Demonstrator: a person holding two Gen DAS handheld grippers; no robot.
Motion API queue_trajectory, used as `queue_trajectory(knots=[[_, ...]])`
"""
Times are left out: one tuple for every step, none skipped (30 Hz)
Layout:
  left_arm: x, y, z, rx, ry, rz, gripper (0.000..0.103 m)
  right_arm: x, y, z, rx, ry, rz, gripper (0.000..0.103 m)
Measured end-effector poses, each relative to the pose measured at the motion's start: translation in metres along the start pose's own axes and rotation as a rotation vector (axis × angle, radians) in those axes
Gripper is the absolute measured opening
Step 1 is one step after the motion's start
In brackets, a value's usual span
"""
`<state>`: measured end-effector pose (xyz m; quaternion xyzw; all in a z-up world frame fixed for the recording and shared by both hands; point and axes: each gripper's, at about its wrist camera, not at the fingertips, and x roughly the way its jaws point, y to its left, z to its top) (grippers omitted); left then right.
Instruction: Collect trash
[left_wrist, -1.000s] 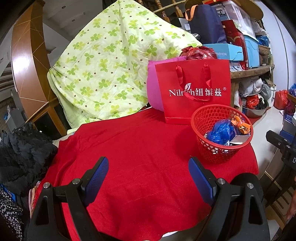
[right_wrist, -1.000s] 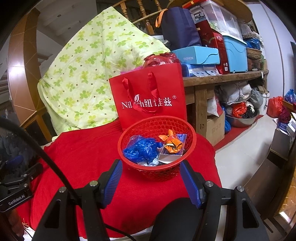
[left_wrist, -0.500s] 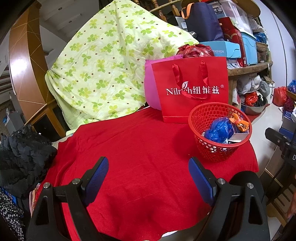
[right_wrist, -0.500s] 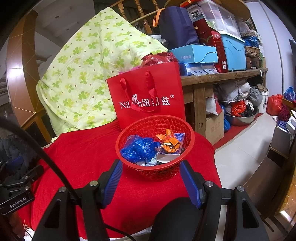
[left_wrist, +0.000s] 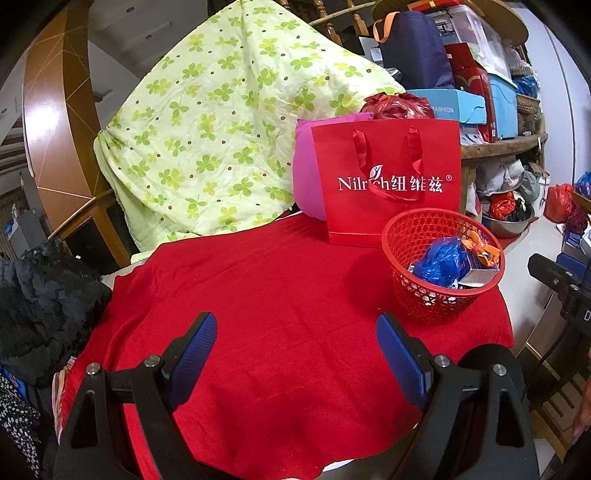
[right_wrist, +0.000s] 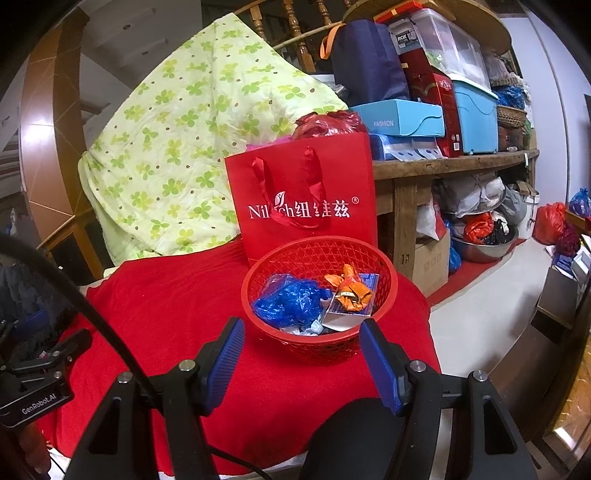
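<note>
Red mesh basket (right_wrist: 319, 295), holding blue plastic (right_wrist: 288, 304) and an orange wrapper (right_wrist: 349, 288), sits just ahead of the right tool (right_wrist: 301, 356); both tools stand apart, empty. The light basket could tip if nudged; left tool (left_wrist: 293, 352).

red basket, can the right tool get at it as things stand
Probably yes: the red basket sits just ahead of the open right tool, on the red cloth, with nothing between them. The red paper bag stands behind it.
</note>
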<state>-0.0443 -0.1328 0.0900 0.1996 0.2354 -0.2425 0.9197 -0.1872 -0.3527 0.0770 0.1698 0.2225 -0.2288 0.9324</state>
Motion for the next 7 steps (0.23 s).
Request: queue_trajectory(knots=[[0.000, 0.001, 0.000, -0.003, -0.003, 0.000, 0.088, 0.000, 0.002, 0.001, -0.004, -0.001, -0.001, 0.069], [0.001, 0.003, -0.001, -0.007, -0.006, 0.001, 0.088, 0.001, 0.004, 0.002, -0.010, -0.002, -0.003, 0.069], [0.001, 0.005, -0.002, -0.012, -0.011, -0.002, 0.088, 0.002, 0.007, 0.002, -0.017, -0.001, -0.005, 0.069], [0.002, 0.009, -0.004, -0.023, -0.026, -0.008, 0.088, 0.004, 0.011, 0.002, -0.026, 0.001, -0.005, 0.069], [0.003, 0.013, -0.006, -0.036, -0.033, -0.011, 0.088, 0.007, 0.015, 0.003, -0.034, 0.004, -0.004, 0.069], [0.009, 0.021, -0.008, -0.059, -0.027, -0.014, 0.088, 0.012, 0.022, 0.003, -0.048, 0.008, 0.001, 0.069], [0.017, 0.030, -0.010, -0.088, -0.012, -0.025, 0.088, 0.016, 0.027, 0.003, -0.059, 0.011, 0.007, 0.069]])
